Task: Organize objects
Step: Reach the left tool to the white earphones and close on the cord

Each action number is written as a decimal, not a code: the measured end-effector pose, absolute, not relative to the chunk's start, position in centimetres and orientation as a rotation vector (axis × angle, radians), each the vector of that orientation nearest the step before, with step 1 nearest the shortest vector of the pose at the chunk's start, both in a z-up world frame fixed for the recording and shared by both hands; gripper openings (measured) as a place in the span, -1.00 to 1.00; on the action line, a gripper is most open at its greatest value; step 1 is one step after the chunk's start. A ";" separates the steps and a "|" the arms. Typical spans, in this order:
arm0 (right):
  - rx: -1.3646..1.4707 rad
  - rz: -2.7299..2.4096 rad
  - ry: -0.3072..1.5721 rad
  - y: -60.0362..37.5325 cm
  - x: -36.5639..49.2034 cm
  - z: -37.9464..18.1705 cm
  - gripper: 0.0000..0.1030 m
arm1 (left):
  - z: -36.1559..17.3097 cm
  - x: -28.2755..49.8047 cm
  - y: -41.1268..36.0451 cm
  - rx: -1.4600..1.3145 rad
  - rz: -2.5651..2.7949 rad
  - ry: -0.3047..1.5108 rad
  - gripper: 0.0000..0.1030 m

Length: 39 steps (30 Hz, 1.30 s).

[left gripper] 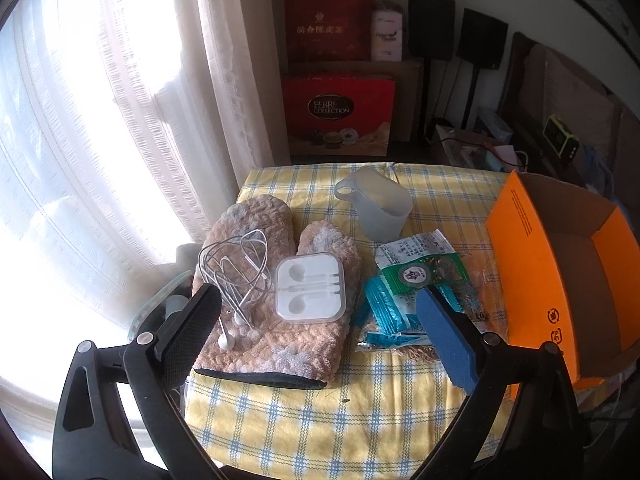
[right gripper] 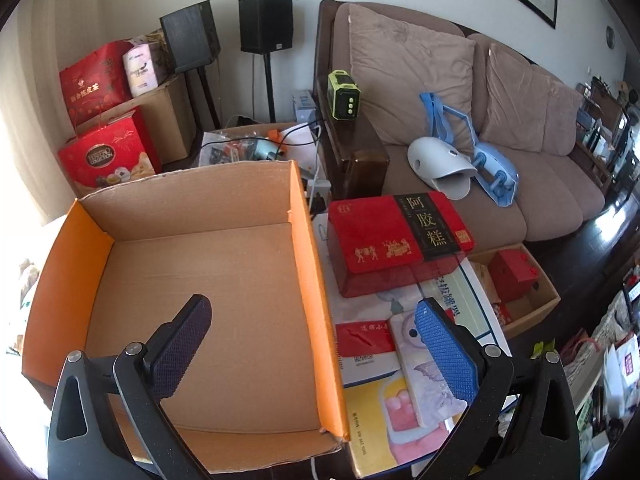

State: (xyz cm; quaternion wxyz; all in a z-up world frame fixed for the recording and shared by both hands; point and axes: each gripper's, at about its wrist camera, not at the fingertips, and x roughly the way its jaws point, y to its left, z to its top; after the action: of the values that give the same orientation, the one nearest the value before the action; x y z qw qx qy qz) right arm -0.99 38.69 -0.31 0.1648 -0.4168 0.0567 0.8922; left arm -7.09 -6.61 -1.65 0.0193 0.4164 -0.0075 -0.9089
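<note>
Now my left gripper [left gripper: 320, 320] hangs wide open and empty over the earphones [left gripper: 236, 272] on the slippers [left gripper: 280, 280], my right gripper [right gripper: 316, 344] likewise empty above the bare cardboard box [right gripper: 200, 280], so I judge the first pick comes next.

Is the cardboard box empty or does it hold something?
Empty. The right wrist view shows the box with only its bare brown floor; nothing lies inside.

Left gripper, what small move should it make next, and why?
Probably ease the left gripper forward and down over the earphone case. Its jaws are open, the case lies between them on the knitted mitts, and the cardboard box looks empty.
</note>
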 end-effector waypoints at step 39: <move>-1.529 2.591 -0.088 37.5 -6.7 -5.1 -0.81 | -7.0 -14.3 -10.7 1.631 -2.741 0.146 0.69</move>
State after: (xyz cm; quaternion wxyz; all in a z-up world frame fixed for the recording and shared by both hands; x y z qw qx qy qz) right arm -6.69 37.45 -5.09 0.0658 -0.5069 -0.0293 0.8590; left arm -14.32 -10.66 -6.98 -0.0256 0.5106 0.0456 -0.8582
